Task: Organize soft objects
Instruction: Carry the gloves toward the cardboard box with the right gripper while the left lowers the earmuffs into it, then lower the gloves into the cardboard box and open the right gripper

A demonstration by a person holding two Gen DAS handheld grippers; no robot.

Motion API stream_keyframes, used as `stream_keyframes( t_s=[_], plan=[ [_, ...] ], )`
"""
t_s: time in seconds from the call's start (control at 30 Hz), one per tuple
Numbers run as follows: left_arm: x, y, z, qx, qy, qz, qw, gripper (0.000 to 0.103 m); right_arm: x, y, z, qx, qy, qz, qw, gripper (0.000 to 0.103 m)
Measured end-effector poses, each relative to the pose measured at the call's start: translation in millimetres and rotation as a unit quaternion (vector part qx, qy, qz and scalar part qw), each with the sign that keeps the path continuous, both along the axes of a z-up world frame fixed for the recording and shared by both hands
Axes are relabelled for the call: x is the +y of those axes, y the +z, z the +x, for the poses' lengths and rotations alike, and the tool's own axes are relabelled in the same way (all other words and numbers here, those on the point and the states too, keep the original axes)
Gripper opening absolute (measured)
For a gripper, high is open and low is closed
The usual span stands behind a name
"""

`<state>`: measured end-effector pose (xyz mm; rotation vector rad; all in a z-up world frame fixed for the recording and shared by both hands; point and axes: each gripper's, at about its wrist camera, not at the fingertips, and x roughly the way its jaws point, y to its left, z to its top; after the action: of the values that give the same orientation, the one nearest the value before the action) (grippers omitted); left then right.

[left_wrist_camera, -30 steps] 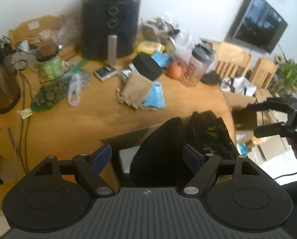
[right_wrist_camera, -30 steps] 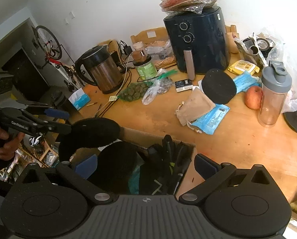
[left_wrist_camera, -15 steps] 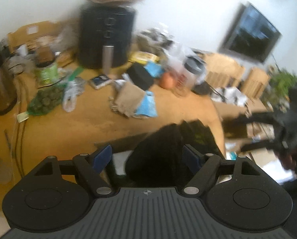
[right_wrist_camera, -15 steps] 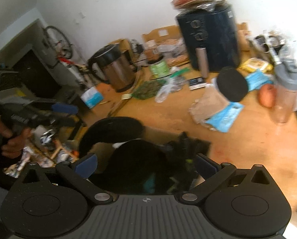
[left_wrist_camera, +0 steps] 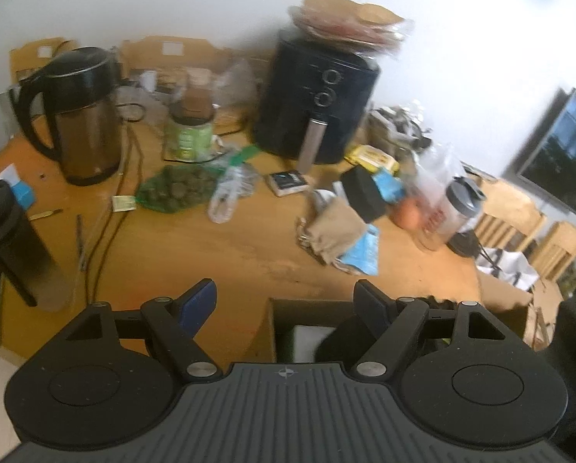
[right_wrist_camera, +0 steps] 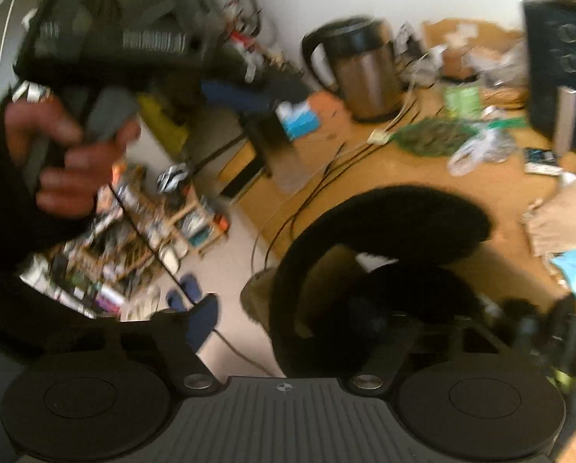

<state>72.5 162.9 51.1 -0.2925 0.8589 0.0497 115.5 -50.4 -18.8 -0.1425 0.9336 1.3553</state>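
Black fleece [right_wrist_camera: 384, 231] drapes the box [left_wrist_camera: 284, 308] (labels unreadable); both jaws wide, empty.

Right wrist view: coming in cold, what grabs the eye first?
A big black fuzzy item arches over the cardboard box at centre, just ahead of the open right claw. At upper left, the person's hand grips the left claw's handle, blurred. Behind, a steel kettle stands on the cluttered wooden table.

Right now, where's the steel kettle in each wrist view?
Left wrist: kettle upper left, at the table's back left end.
Right wrist: kettle top, right of centre, blurred, behind the black fuzzy item.
Shared landmark: green net bag lying on the table just right of the kettle.
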Motion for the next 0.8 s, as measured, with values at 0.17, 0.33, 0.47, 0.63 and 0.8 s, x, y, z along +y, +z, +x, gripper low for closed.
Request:
stream_keyframes(
  t_s=[0.17,0.33,0.47,0.63,0.8],
  plan=[
    [11.5,-0.3,-5.6,0.0,0.022,0.003,0.9998,0.078,3.5,4.1,0.5,0.006,0.023,-0.001,1.0,0.011],
    [16.5,-1.8,-10.7,0.004,0.034,0.002,0.9994,0.078,-26.3,32.8,35.3,0.129,-0.046,0.092,0.986,0.011],
    [17.6,-4.1,-11.7,0.005,0.036,-0.003,0.9993,0.078,-41.6,37.1,58.9,0.224,-0.087,0.142,0.96,0.011],
    [15.3,-6.0,-9.2,0.006,0.03,-0.005,0.9995,0.078,-52.3,13.7,74.4,0.339,-0.126,0.166,0.917,0.01],
    [13.6,-6.0,-6.7,0.007,0.025,-0.006,0.9997,0.078,-56.9,-2.2,74.6,0.372,-0.15,0.147,0.904,0.01]
  ],
)
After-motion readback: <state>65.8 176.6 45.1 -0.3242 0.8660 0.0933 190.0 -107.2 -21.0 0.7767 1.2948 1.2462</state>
